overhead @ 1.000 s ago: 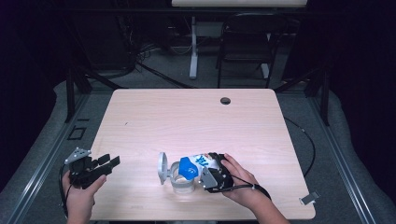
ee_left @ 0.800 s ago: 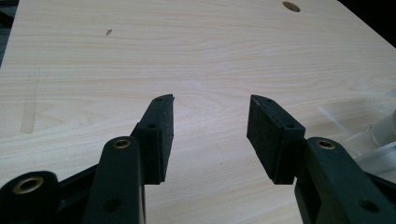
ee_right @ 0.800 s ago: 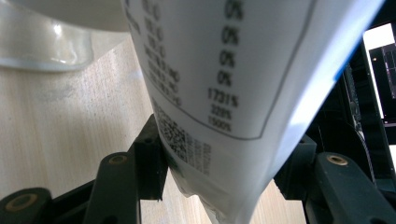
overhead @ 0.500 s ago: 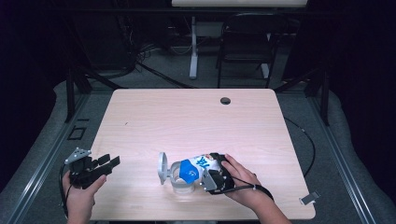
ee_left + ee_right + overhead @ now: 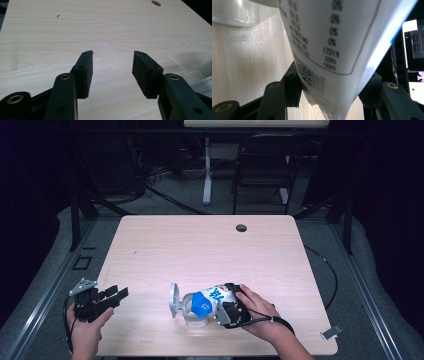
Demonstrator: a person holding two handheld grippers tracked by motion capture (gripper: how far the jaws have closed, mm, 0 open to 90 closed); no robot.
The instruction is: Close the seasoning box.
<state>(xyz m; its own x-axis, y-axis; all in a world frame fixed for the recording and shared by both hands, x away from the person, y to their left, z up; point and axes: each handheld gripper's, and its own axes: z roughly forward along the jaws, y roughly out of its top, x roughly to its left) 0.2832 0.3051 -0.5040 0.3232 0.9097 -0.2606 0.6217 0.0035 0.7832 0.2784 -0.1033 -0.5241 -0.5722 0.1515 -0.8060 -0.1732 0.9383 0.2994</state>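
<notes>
Overhead forward-down; two close tool-mounted views

The packet (image 5: 210, 299) in the right tongs (image 5: 231, 306) has tipped a little more toward the glass jar (image 5: 192, 312) — the right hand (image 5: 260, 312) has turned slightly. The change over this second is very small.

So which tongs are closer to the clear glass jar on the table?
The right. The right tongs grip the pouch tipped over the clear glass jar, just right of it. The left tongs hang open near the table's left edge, well apart.
</notes>
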